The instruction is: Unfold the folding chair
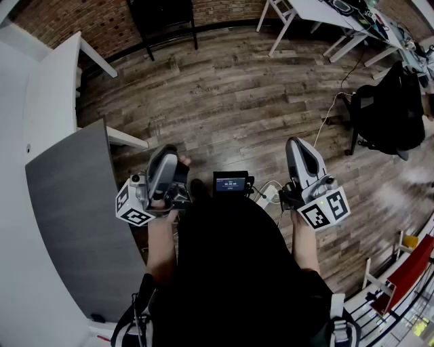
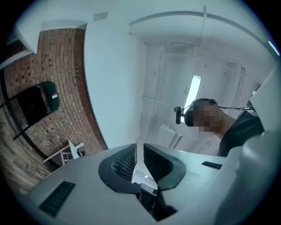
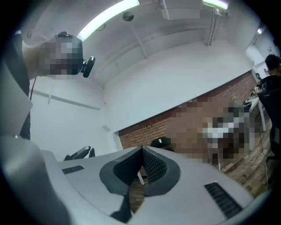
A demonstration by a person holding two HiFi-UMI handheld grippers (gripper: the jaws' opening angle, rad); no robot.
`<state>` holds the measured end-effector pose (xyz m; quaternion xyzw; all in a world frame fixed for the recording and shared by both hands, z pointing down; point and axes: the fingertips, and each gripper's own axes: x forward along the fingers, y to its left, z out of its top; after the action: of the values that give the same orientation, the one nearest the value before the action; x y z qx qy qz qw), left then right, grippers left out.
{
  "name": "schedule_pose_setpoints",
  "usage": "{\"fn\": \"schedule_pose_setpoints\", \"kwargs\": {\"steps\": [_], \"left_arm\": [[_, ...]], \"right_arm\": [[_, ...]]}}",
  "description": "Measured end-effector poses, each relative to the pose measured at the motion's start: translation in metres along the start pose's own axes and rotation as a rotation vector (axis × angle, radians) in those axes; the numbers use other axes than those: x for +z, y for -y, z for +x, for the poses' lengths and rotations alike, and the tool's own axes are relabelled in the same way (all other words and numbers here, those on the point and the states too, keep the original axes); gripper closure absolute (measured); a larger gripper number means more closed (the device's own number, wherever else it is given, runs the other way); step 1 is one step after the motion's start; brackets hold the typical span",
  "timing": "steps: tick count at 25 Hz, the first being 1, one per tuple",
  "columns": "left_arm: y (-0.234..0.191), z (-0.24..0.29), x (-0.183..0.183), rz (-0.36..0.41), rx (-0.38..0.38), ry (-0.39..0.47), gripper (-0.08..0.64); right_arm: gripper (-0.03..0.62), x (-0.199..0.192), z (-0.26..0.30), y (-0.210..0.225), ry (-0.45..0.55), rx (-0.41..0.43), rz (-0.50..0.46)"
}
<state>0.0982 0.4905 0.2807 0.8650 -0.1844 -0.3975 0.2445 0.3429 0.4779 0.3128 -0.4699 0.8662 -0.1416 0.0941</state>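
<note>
Left tool (image 2: pixel 140 147), folding chair (image 2: pixel 37 103) beyond

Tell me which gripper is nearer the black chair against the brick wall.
Left. The left gripper is straight across the wood floor from the black chair; the right gripper sits farther off to the side. Both are well short of it.
</note>
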Motion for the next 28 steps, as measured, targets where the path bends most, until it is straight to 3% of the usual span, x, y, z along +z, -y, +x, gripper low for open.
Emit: {"fn": "schedule_pose_setpoints", "kwargs": {"steps": [18,28], "left_arm": [[-0.009,-0.011,0.011,-0.035,-0.013,0.022,0.511],[-0.036,-0.052,0.051,-0.045,-0.006,0.075,0.511]], "right_arm": [[0.577,-0.003,0.015,-0.013,-0.031,-0.025,0.015],[0.577,-0.021,0.055,-0.042,-0.054,-0.026,-0.004]]}}
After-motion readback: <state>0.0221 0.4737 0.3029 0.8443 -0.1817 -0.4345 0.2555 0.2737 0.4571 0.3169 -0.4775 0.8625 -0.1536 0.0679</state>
